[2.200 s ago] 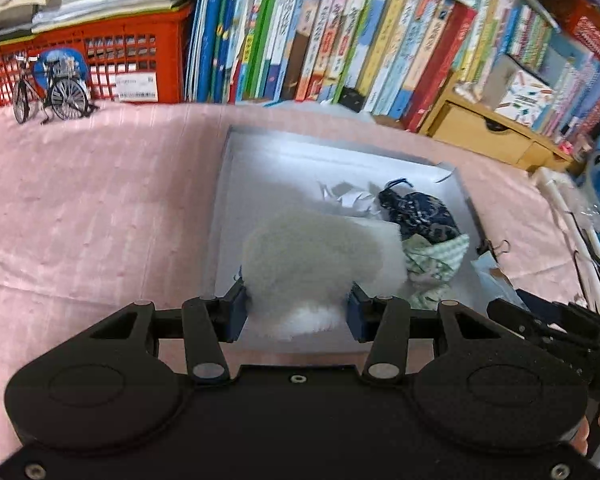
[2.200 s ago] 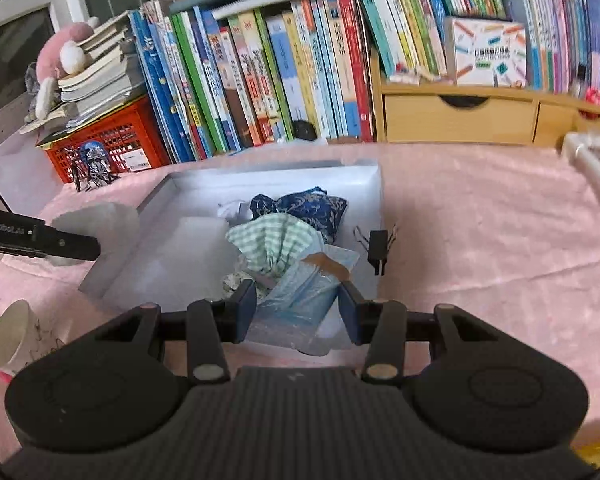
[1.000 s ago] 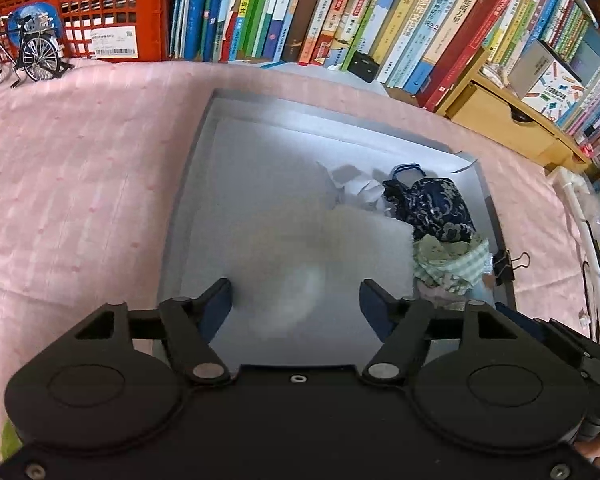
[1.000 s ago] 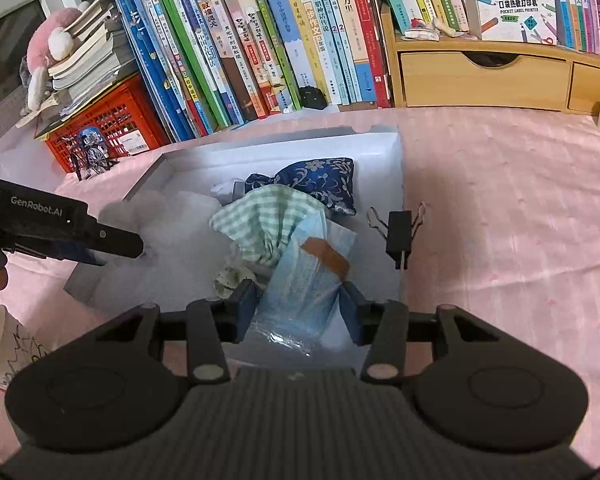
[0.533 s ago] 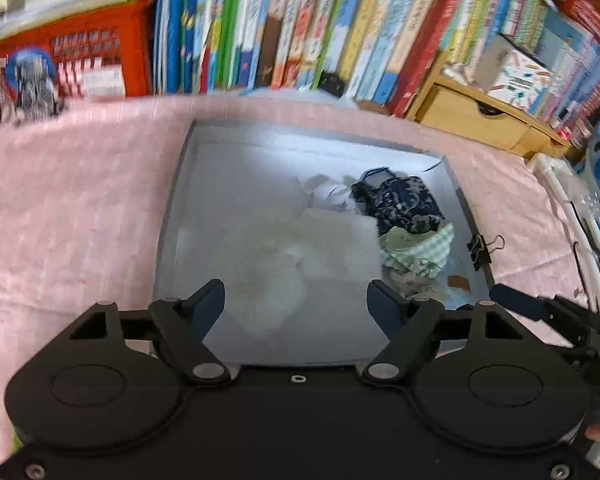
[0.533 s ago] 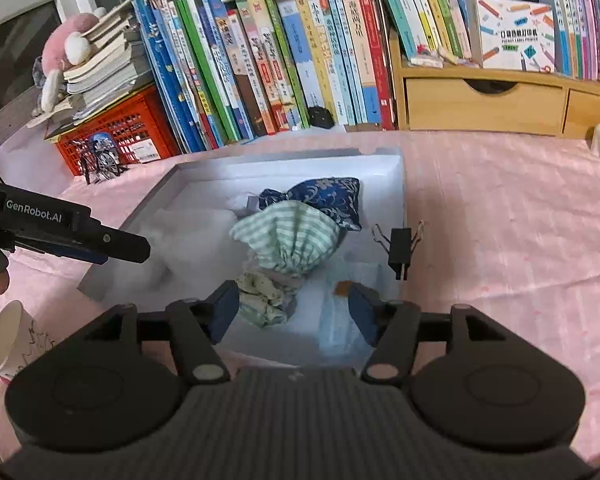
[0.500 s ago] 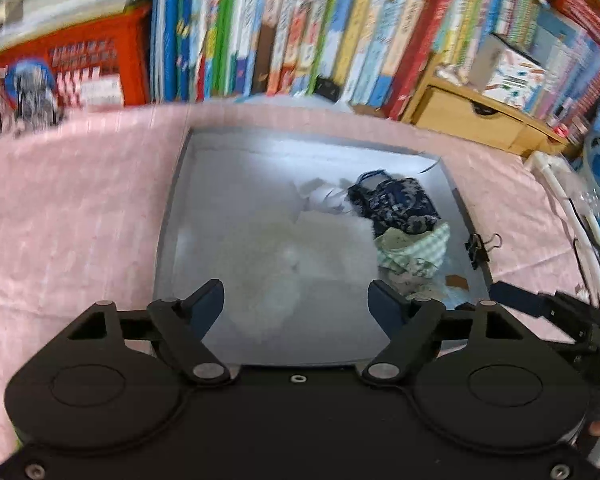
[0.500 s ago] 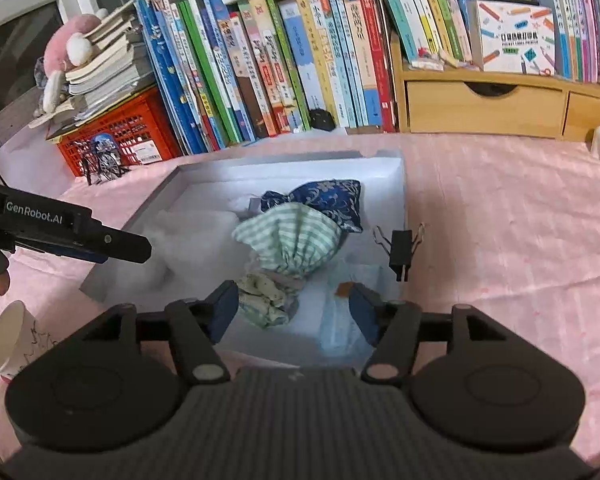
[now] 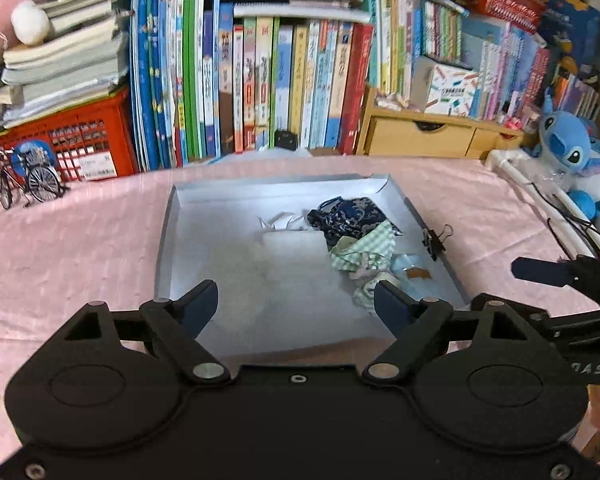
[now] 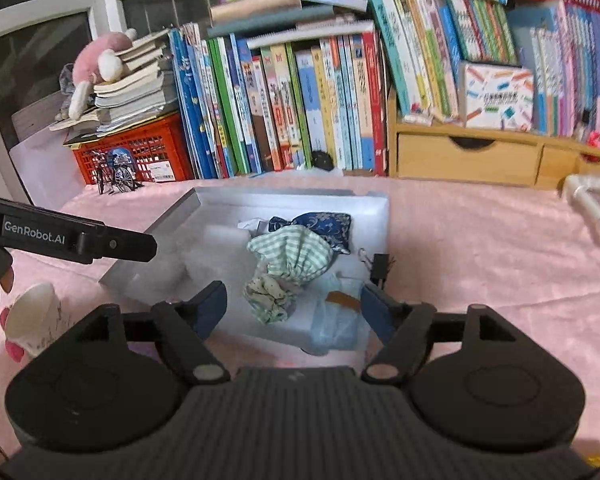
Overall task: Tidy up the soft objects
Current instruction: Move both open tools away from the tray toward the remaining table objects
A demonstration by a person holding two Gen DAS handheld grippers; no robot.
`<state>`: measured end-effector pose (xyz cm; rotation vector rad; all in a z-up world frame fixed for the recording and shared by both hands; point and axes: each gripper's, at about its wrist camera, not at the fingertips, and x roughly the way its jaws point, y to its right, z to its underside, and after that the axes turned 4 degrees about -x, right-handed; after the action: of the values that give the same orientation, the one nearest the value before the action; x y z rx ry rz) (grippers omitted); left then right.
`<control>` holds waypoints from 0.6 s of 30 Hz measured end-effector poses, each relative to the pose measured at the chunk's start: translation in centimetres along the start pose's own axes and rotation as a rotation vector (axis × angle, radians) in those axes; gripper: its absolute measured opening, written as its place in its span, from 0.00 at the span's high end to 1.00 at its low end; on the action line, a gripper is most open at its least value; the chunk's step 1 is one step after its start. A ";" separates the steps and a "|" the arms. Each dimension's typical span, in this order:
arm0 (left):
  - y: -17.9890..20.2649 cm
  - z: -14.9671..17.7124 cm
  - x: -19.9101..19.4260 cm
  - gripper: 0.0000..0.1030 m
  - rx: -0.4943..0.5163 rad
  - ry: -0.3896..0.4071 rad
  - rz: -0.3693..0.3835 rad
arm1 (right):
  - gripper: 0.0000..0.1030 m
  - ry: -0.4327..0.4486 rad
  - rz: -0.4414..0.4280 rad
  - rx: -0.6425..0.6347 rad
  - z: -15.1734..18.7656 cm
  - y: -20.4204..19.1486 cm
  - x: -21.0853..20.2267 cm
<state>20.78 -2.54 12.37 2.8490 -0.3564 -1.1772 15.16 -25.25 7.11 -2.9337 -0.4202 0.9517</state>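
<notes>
Pink tablecloth [image 9: 79, 248]; on it white tray [image 9: 167, 248], toy bicycle [image 9: 23, 180], paper cup [image 10: 35, 320]

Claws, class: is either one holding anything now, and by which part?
Nothing is held. The left claw and the right claw are both open above the tray.

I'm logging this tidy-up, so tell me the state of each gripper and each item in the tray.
left gripper: open, empty, above the tray's near edge.
right gripper: open, empty.
gray tray: holds the soft items.
white fluffy pad: lying flat in the tray.
navy patterned pouch: in the tray.
green checked pouch: resting against the navy pouch.
light blue packet: overhanging the tray's near edge.
black binder clip: on the tray's right wall.
</notes>
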 end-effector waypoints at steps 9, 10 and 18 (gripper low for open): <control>-0.5 5.0 -5.7 0.15 0.022 0.188 0.001 | 0.15 0.133 0.062 -0.050 3.5 -1.1 -5.1; -0.6 5.7 -6.4 0.14 0.025 0.218 -0.008 | 0.15 0.144 0.071 -0.055 4.0 -1.2 -5.4; -0.2 11.4 -10.3 0.10 0.051 0.446 -0.062 | 0.15 0.187 0.136 -0.031 6.4 -1.3 -6.5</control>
<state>5.80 0.54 11.38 3.0684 -0.2785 -0.5126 6.08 -26.08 5.73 -3.0764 -0.2324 0.6771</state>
